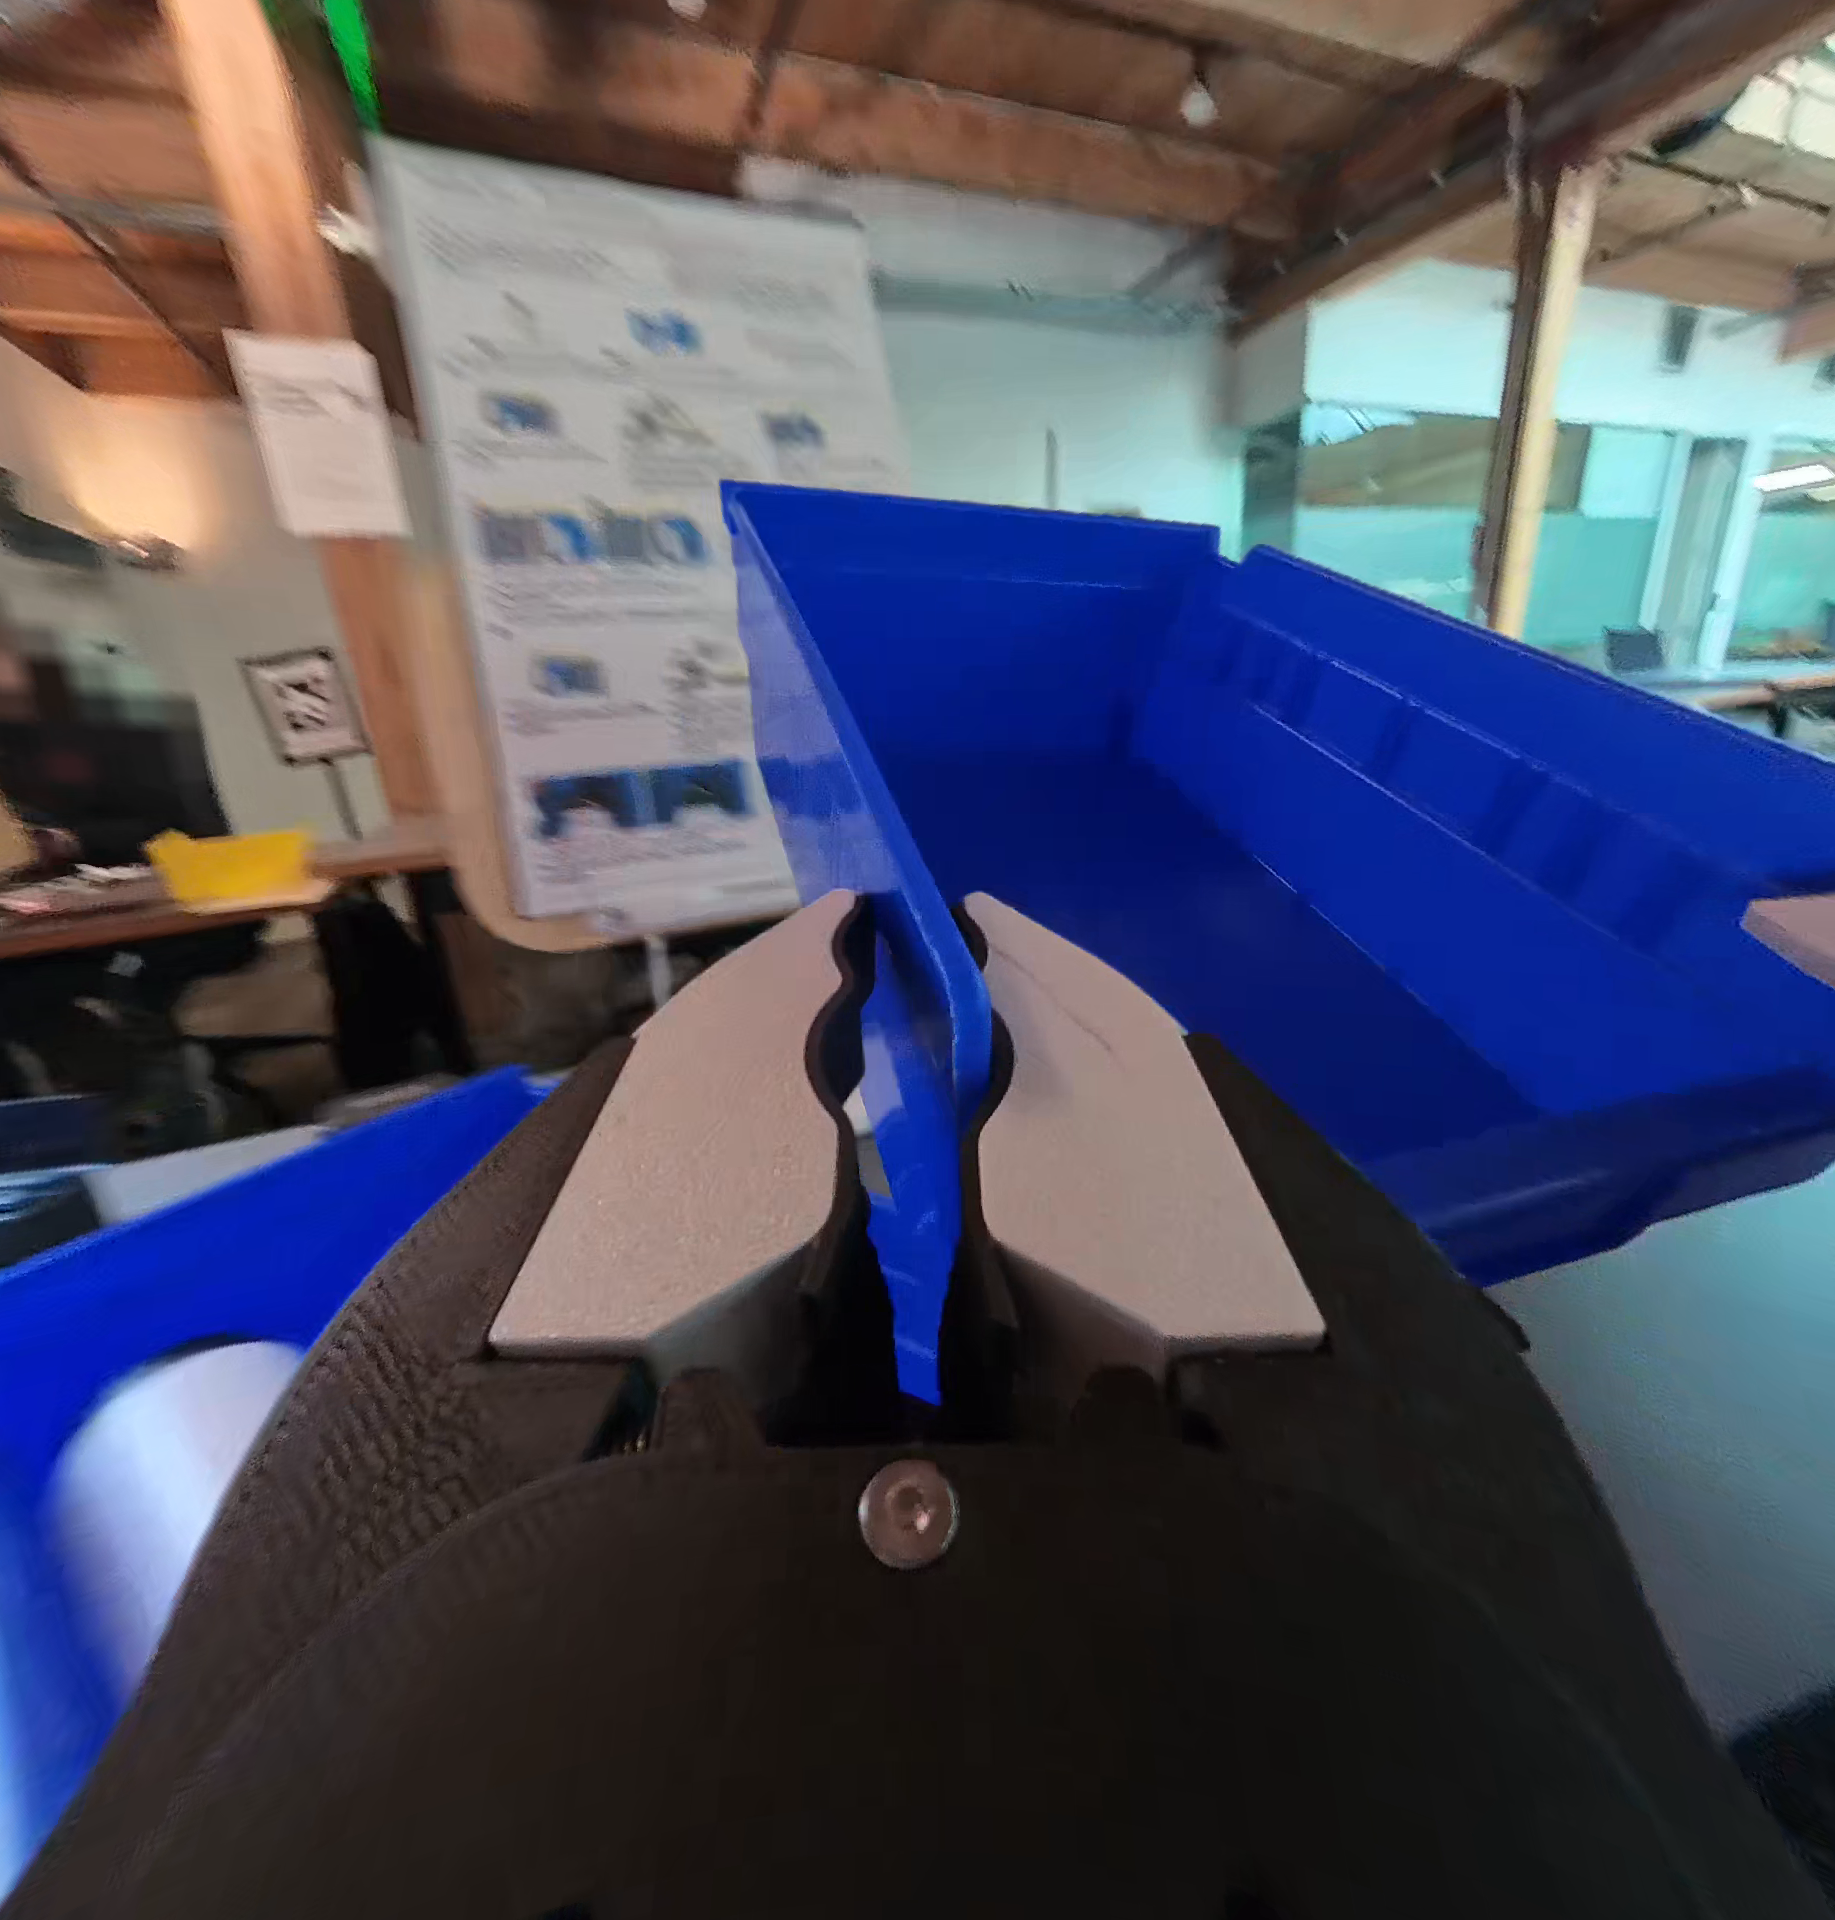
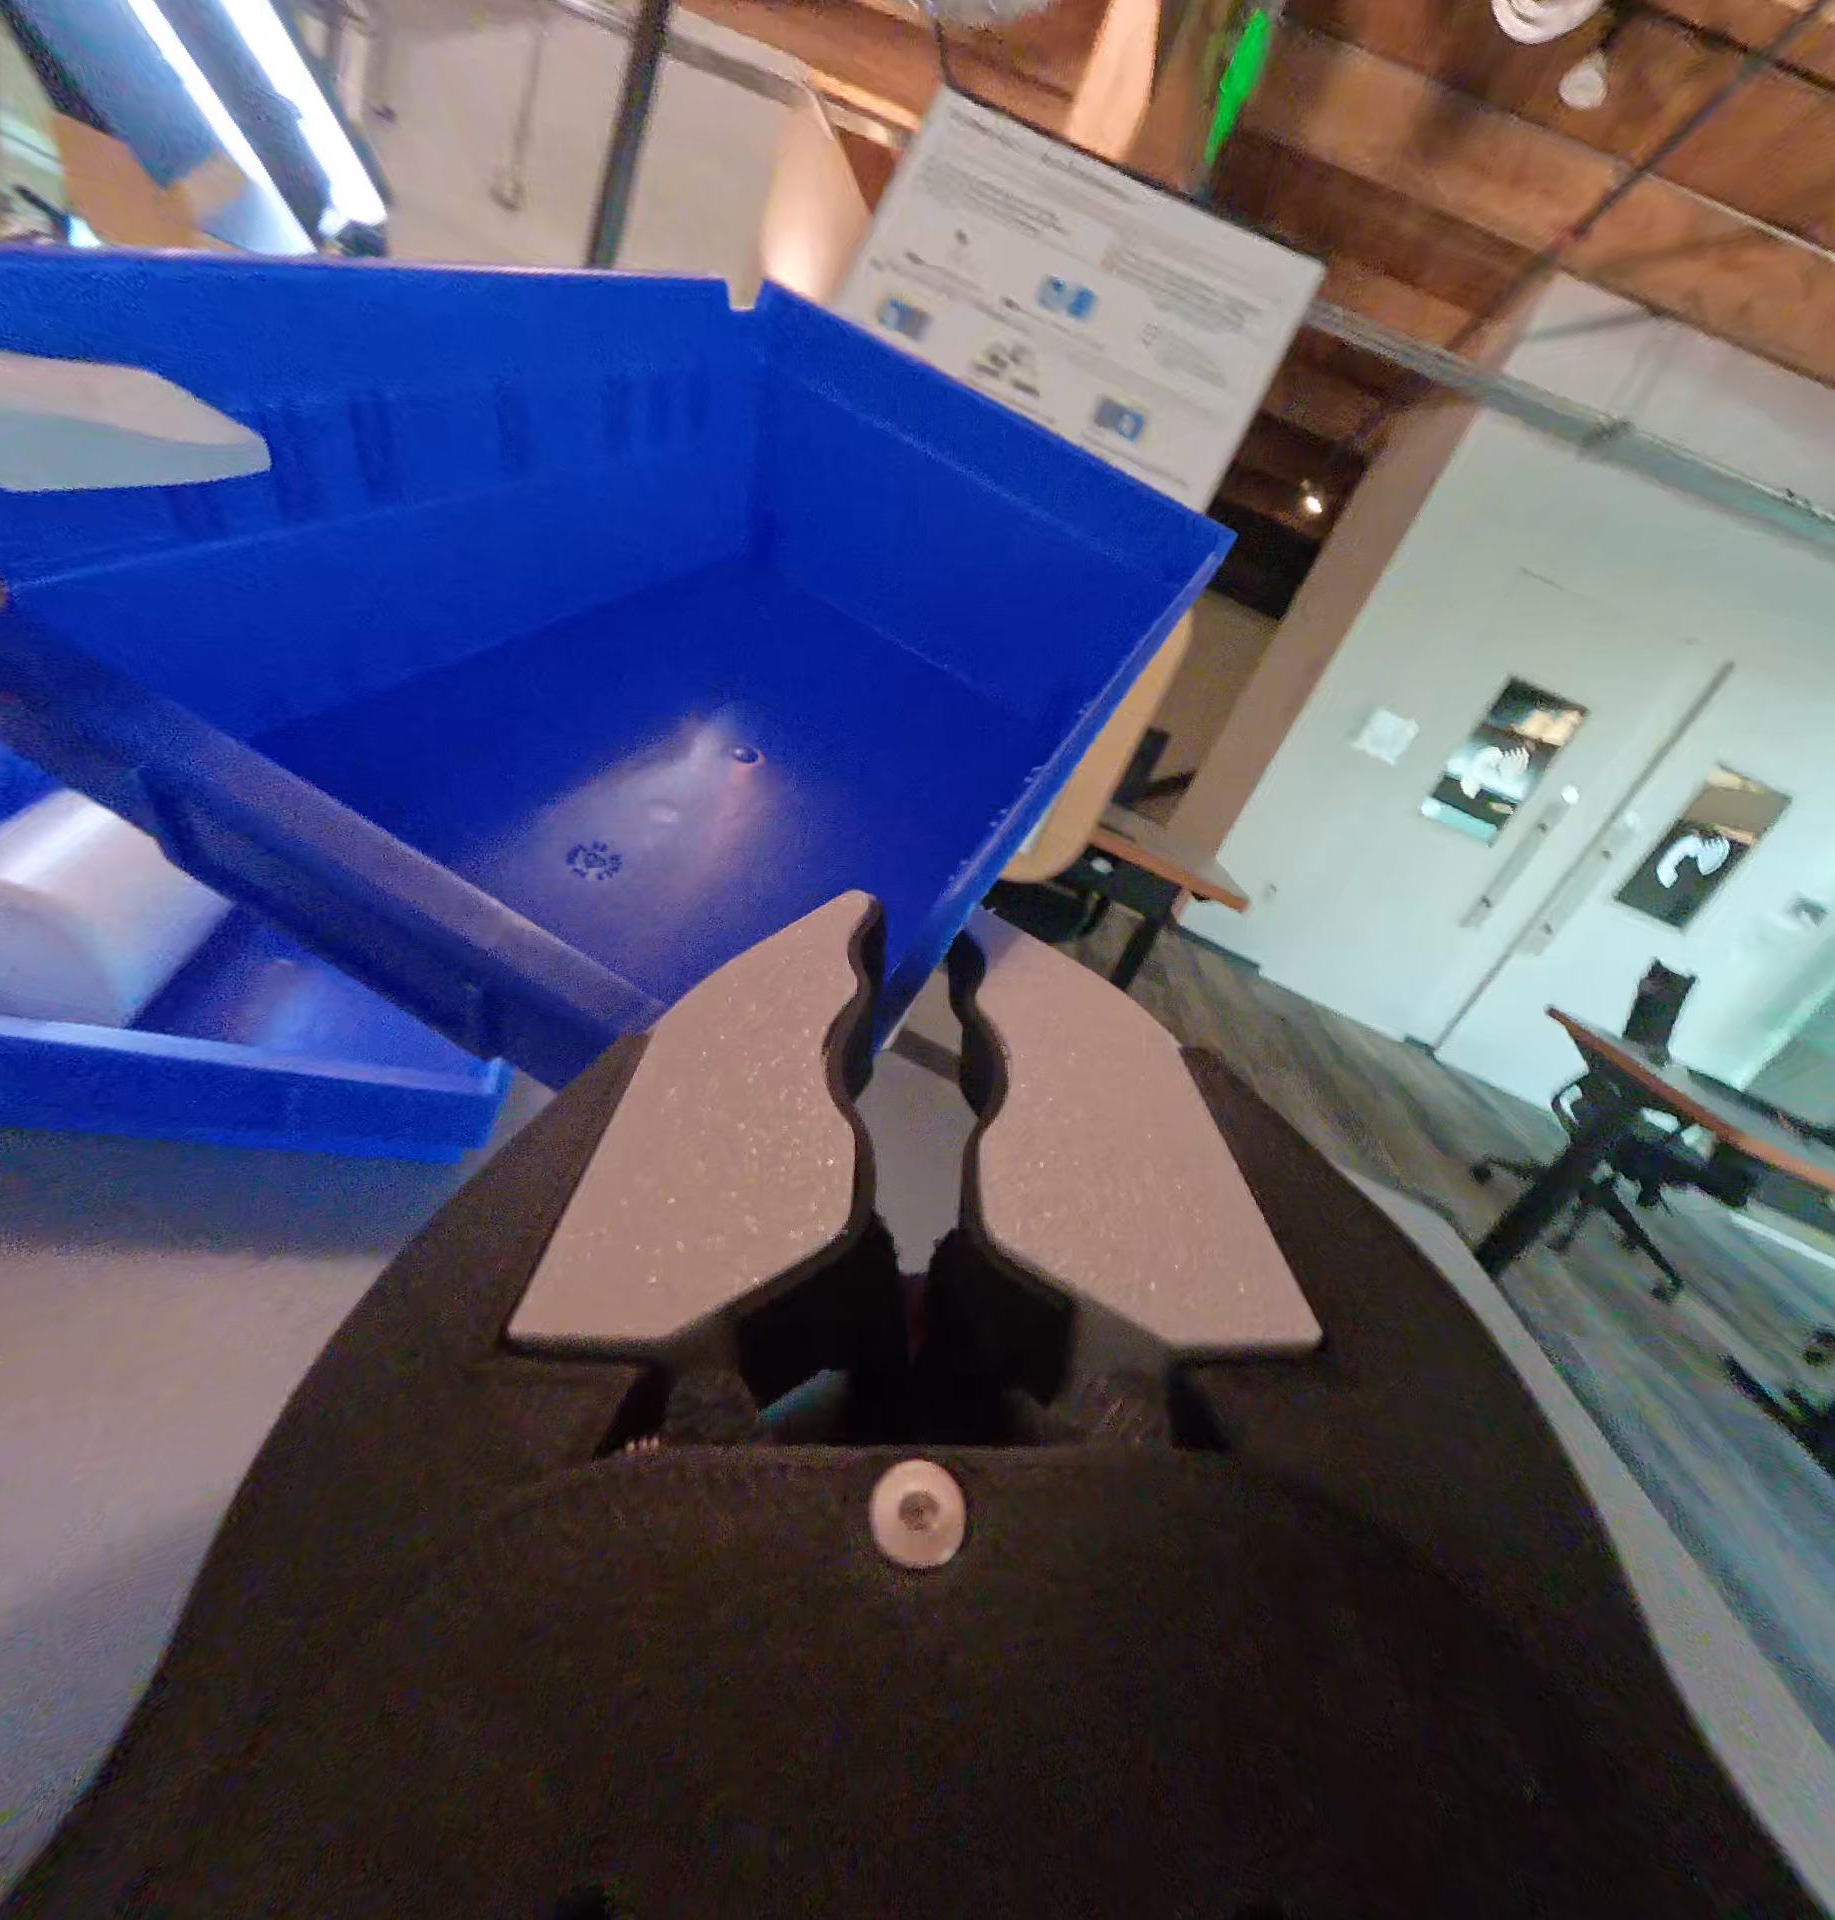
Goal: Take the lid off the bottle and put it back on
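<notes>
I hold an empty blue bin (image 1: 1308, 883) tilted, up off the table, between both grippers. My left gripper (image 1: 918, 925) is shut on one side wall, which runs down between its fingers. My right gripper (image 2: 918, 935) is nearly closed, pinching the opposite wall of the bin (image 2: 580, 644) at its fingertips. A white bottle (image 1: 144, 1475) lies on its side, blurred, in a second blue bin (image 1: 217, 1226) below; both also show in the right wrist view, the bottle (image 2: 61, 914) inside that bin (image 2: 217, 1091). No lid is visible.
The grey table (image 2: 113, 1351) lies under both bins, its curved edge at the right (image 2: 1515, 1455). A white poster board (image 1: 632, 520) stands behind. Desks and office chairs (image 2: 1619, 1174) stand farther off on the floor. My hands' fingertips stand some 15 cm from each other.
</notes>
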`<control>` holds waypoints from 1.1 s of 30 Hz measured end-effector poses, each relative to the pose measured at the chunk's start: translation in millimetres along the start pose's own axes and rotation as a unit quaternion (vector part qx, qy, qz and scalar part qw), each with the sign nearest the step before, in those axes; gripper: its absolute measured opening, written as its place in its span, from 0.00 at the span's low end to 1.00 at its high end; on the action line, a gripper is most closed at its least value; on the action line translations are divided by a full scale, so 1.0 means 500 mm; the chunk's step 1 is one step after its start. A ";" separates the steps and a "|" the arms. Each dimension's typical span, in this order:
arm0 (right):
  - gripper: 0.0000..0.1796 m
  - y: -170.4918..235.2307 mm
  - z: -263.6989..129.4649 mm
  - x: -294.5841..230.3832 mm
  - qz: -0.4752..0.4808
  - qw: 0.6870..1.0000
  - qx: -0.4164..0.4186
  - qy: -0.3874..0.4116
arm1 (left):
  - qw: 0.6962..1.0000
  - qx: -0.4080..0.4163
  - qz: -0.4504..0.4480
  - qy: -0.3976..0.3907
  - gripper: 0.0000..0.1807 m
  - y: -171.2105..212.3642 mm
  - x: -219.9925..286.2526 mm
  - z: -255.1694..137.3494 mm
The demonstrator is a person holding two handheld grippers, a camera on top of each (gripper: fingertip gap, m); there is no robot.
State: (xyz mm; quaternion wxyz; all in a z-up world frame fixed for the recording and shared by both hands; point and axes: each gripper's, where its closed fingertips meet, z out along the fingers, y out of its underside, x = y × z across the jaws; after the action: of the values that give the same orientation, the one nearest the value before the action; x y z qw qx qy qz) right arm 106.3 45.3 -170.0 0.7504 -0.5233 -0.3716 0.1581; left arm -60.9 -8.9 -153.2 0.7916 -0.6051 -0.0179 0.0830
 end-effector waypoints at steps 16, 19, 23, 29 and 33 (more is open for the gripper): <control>0.05 0.398 -0.128 0.274 0.105 0.962 -0.230 0.101 | 0.963 -0.216 -0.031 0.156 0.16 0.337 0.380 0.150; 0.05 0.415 -0.135 0.280 0.096 0.959 -0.247 0.095 | 0.943 -0.245 0.033 0.223 0.32 0.361 0.409 0.122; 0.28 0.381 -0.143 0.276 0.060 0.972 -0.218 0.062 | 0.933 -0.221 0.107 0.264 0.44 0.282 0.382 0.063; 0.28 0.275 -0.115 0.147 -0.142 0.975 -0.148 -0.089 | 0.880 -0.299 0.342 0.137 0.40 0.297 0.109 -0.012; 0.36 0.381 -0.094 0.026 -0.225 0.906 -0.288 -0.215 | 0.818 -0.382 0.415 0.114 0.38 0.380 0.010 -0.049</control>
State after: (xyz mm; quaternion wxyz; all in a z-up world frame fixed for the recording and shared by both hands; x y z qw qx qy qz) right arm 177.9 98.5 -345.4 0.4844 -0.5726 -0.6611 -0.0200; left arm -73.4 16.8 -342.6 0.3842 -0.8142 0.2947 0.3203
